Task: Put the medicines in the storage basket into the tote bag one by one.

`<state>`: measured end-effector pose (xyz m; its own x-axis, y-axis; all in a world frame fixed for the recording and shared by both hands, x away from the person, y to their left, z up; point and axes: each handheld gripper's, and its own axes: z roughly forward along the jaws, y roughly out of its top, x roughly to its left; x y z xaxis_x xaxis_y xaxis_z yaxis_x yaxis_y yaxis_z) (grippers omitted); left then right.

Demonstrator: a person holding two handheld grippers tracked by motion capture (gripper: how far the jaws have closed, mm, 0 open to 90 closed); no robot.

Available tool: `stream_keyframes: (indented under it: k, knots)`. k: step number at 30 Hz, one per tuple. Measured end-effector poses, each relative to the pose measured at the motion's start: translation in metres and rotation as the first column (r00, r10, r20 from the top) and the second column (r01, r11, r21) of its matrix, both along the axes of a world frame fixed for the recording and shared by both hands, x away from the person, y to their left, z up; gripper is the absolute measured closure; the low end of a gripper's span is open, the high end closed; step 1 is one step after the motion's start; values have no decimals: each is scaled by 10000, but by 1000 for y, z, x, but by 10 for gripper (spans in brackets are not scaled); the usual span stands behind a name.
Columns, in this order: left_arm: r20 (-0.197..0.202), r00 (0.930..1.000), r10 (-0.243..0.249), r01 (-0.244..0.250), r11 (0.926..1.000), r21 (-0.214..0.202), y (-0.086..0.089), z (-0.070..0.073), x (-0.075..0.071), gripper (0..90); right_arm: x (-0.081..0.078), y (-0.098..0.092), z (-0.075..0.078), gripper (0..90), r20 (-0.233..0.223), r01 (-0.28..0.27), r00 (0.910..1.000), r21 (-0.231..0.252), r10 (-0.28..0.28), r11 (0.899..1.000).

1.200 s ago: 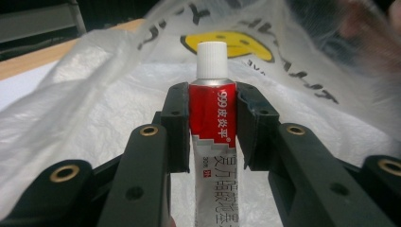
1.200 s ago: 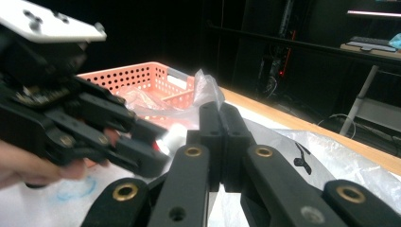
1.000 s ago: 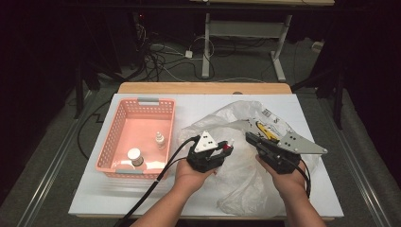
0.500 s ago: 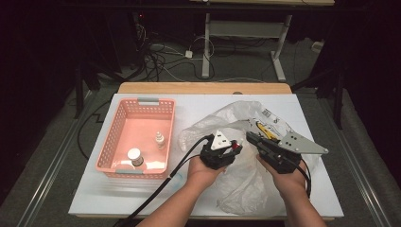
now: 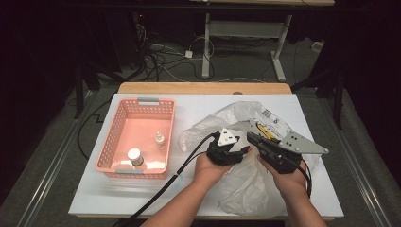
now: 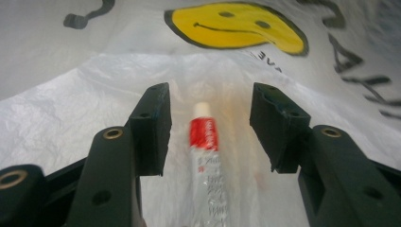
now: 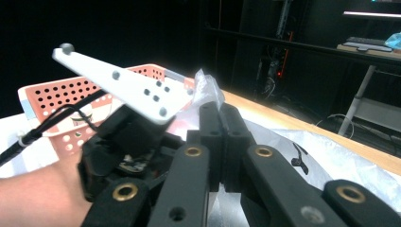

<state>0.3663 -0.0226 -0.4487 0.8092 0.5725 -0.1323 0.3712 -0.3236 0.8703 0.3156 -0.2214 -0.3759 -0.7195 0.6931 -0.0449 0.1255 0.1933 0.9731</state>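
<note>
The left gripper (image 5: 226,150) points down into a translucent white plastic bag (image 5: 246,184) that lies crumpled on the table (image 5: 198,101). In the left gripper view its jaws stand apart and have just been opening; a small tube (image 6: 206,161) with a red band and a white cap lies lengthwise in the gap between them, clear of both pads, its cap pointing away from the gripper's body. The tube rests on the bag's film, and beyond the jaw tips the bag carries a printed yellow smiley face (image 6: 235,26) with dark lettering beside it.

The right gripper (image 5: 272,149) sits just beside the left one, to its right in the high view. In the right gripper view its jaws are pressed together on a pinch of the bag's edge (image 7: 206,87), which sticks up past the jaw tips. The left gripper's grey three-cornered plate (image 7: 124,85) shows just left of these jaws, with the hand (image 7: 38,198) beneath it.

Beyond the left gripper, well apart from both sets of jaws, stands a pink basket (image 5: 113,142) with perforated walls. Inside it lie a small dropper bottle (image 5: 160,139) and a small white-capped jar (image 5: 135,155).
</note>
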Motion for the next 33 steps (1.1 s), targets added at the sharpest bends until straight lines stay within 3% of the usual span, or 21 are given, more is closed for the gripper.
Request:
stream_keyframes:
  k: [4,8,12,16,19,22,27,33]
  knots:
    - [-319,9992,-248,250,9997,71,15,-1,-9,440,1,-1,-1,900,-7,-9,10000,-1,9,10000]
    - [-585,9974,-422,426,9991,55,29,-1,-20,342,1,-2,-1,900,-106,11,9999,64,-11,10000]
    - [-681,9963,-525,520,9986,-85,42,3,-32,266,0,-2,-2,900,-124,15,9999,33,-14,10000]
    - [-685,9960,-568,572,9984,31,55,11,-46,145,0,-3,-1,900,-108,84,9999,14,-84,10000]
    - [-538,9976,-438,445,9989,123,63,15,-57,114,-1,-4,-1,900,-85,110,9999,7,-109,9999]
    - [-710,9968,-374,391,9990,223,72,17,-63,4,0,-4,-1,900,-68,125,9999,25,-124,9999]
    - [-525,9986,-91,113,9991,414,90,19,-73,0,-1,-5,-1,900,-92,153,9998,1,-153,9999]
    - [-643,9977,208,-192,9995,252,117,24,-80,0,-1,-4,-1,900,-75,140,9999,-4,-140,9999]
